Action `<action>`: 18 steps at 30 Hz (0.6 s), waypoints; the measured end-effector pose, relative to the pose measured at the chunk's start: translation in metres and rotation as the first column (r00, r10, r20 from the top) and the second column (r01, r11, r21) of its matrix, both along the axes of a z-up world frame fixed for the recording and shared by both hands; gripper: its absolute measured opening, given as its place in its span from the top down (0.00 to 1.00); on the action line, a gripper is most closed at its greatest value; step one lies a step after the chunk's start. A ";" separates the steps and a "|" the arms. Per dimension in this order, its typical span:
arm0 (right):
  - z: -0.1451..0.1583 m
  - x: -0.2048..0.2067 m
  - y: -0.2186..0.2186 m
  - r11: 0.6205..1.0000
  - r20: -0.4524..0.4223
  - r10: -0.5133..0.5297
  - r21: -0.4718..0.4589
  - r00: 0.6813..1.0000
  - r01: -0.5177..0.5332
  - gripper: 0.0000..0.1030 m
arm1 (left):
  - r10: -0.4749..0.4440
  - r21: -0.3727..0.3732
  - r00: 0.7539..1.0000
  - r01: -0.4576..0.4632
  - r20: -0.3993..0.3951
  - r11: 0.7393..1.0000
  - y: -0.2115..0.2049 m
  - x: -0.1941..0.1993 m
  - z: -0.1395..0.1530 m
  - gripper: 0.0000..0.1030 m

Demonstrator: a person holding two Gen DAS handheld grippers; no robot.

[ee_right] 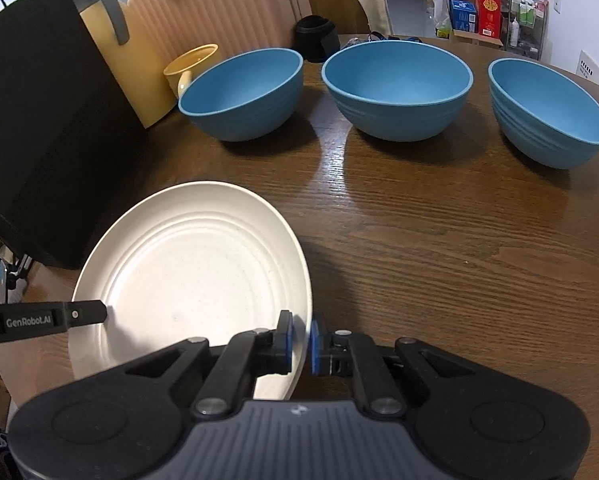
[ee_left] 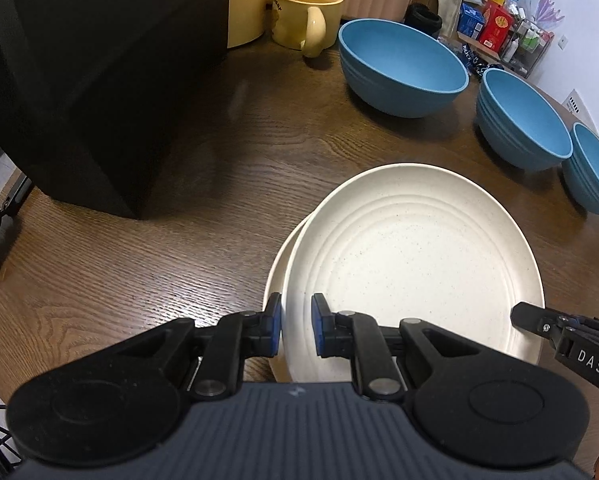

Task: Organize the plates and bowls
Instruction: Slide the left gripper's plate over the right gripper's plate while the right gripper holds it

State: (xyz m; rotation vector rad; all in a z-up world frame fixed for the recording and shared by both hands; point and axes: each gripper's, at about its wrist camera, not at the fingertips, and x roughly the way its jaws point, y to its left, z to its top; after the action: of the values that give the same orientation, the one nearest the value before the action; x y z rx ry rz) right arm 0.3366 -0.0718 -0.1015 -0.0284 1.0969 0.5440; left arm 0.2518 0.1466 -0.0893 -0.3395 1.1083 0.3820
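I held the top plate (ee_left: 411, 264) by both sides at once: my left claw (ee_left: 295, 330) was pinched narrow on its near left rim, one pad above and one below the edge, and my right claw (ee_right: 301, 340) was clamped the same way on its near right rim. Two grips opposite each other kept the wide, shallow plate level, which one pinch at the edge probably could not do. It hung low over the desk (ee_left: 139, 272), sitting slightly off-centre above a second plate (ee_left: 277, 276), whose cream rim peeked out on the left in the left wrist view. Whether the two plates touched I could not tell; I judged I was settling one onto the other to make a stack.

Three blue bowls stood apart in a row farther back on the desk: the left bowl (ee_right: 243, 92), the middle bowl (ee_right: 397, 88) and the right bowl (ee_right: 547, 112), all upright and not yet nested. That part of the job looked still to do.

A yellow mug (ee_left: 307, 14) stood behind the left bowl, beside a black box (ee_left: 91, 80). On the left claw's finger, seen from the right wrist, I read "GenRobot.AI"; on the right claw's, "DAS".
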 end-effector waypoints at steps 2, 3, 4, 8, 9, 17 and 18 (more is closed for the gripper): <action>-0.002 -0.001 0.003 1.000 0.002 0.001 -0.008 1.000 -0.001 0.91 | -0.002 0.002 1.000 0.002 -0.002 1.000 0.002 0.000 -0.003 0.85; -0.003 -0.001 0.004 1.000 0.003 0.001 -0.011 1.000 -0.001 0.91 | -0.002 0.003 1.000 0.002 -0.004 1.000 0.002 0.000 -0.004 0.85; -0.004 -0.002 0.006 1.000 0.004 0.002 -0.015 1.000 -0.002 0.91 | -0.001 0.003 1.000 0.001 -0.006 1.000 0.003 0.000 -0.005 0.85; -0.007 -0.005 0.011 0.999 0.017 0.011 -0.037 1.000 -0.011 0.91 | 0.000 0.008 1.000 0.000 -0.011 1.000 0.006 0.000 -0.009 0.85; -0.007 -0.006 0.013 0.999 0.025 0.014 -0.042 1.000 -0.013 0.91 | 0.000 0.009 1.000 0.000 -0.012 1.000 0.007 0.001 -0.010 0.85; -0.006 -0.012 0.023 0.995 0.076 0.036 -0.090 0.996 -0.029 0.90 | -0.022 0.034 1.000 0.022 -0.008 0.999 0.006 0.002 -0.011 0.84; -0.006 -0.013 0.024 0.995 0.082 0.041 -0.099 0.996 -0.032 0.90 | -0.024 0.039 1.000 0.024 -0.009 0.999 0.005 0.002 -0.011 0.84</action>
State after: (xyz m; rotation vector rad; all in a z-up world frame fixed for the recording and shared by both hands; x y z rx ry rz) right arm 0.3238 -0.0478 -0.1078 -0.1561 1.0418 0.5170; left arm 0.2534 0.1514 -0.1005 -0.2901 1.1105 0.3833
